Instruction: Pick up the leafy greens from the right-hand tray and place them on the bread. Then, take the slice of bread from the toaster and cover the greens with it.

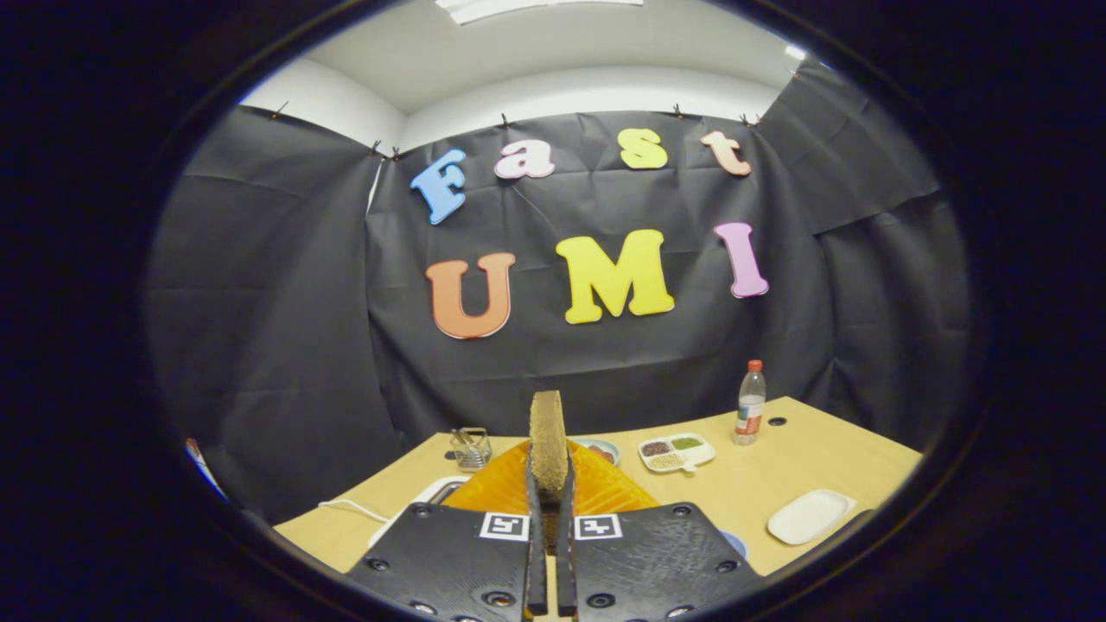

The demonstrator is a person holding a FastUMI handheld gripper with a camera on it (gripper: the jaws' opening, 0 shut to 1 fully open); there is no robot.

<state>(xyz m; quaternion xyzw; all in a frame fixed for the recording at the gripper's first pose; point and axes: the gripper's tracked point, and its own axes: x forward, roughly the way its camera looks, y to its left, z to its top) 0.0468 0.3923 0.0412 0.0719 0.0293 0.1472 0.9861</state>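
A brown slice of bread (547, 441) stands on edge, upright, clamped between my two fingers. My gripper (548, 510) is shut on its lower part and holds it above the table. Just beyond the fingers lies an orange ribbed mat or plate (605, 488). To its left, partly hidden behind the gripper, the white toaster (432, 497) shows its top edge. The leafy greens are hidden from me here.
On the wooden table (778, 466) a white divided dish (676, 452) with small heaps stands at the back, a plastic bottle with a red cap (750, 403) to its right. A white tray (810, 516) lies right. A small wire rack (471, 447) stands back left.
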